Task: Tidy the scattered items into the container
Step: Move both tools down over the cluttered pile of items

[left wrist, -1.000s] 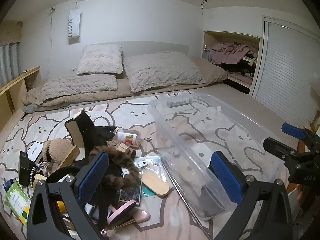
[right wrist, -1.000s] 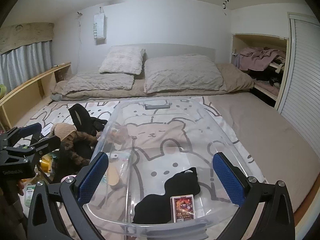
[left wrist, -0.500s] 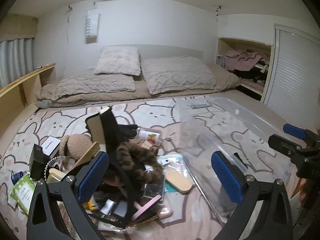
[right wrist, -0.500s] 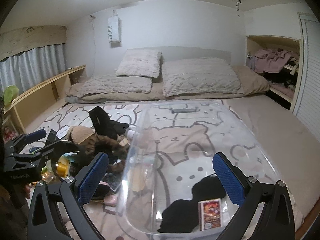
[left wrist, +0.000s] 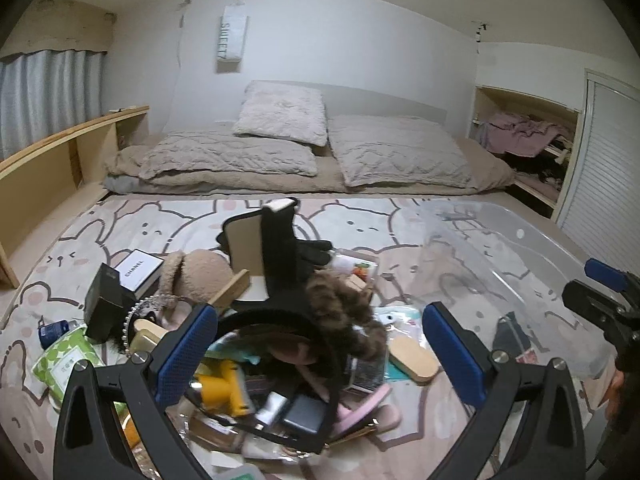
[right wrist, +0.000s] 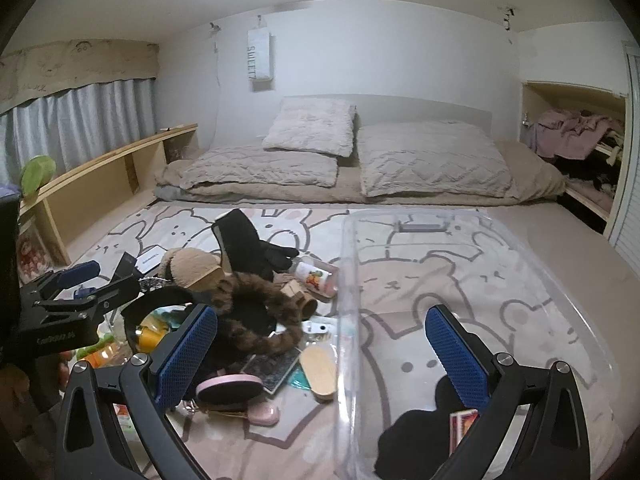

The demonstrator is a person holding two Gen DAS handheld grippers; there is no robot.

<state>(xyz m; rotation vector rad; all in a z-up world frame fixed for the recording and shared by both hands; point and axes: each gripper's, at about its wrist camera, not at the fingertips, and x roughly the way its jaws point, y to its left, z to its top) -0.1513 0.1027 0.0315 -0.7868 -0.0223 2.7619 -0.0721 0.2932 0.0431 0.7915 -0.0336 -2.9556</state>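
A clear plastic container [right wrist: 560, 280] lies on the bed at the right; it holds a black cloth [right wrist: 416, 436] and a card box [right wrist: 462, 424]. It also shows in the left wrist view [left wrist: 532, 248]. A pile of scattered items lies left of it: a brown furry headband [left wrist: 348, 308], a black glove [left wrist: 312, 252], a tan plush [left wrist: 200, 276], a wooden brush [left wrist: 412, 356], a yellow item [left wrist: 224, 388]. My left gripper [left wrist: 320, 352] is open, empty, over the pile. My right gripper [right wrist: 320, 356] is open, empty, straddling the container's left wall.
A white Chanel box [left wrist: 138, 270] and a green wipes pack [left wrist: 68, 360] lie at the pile's left edge. Pillows [left wrist: 280, 116] and folded bedding sit at the back. A wooden shelf [left wrist: 60, 160] runs along the left; a closet nook [left wrist: 528, 140] is at the right.
Both grippers have swung left. The pile now sits between my left fingers, and the container has shifted to the right in both views. Both stay open.
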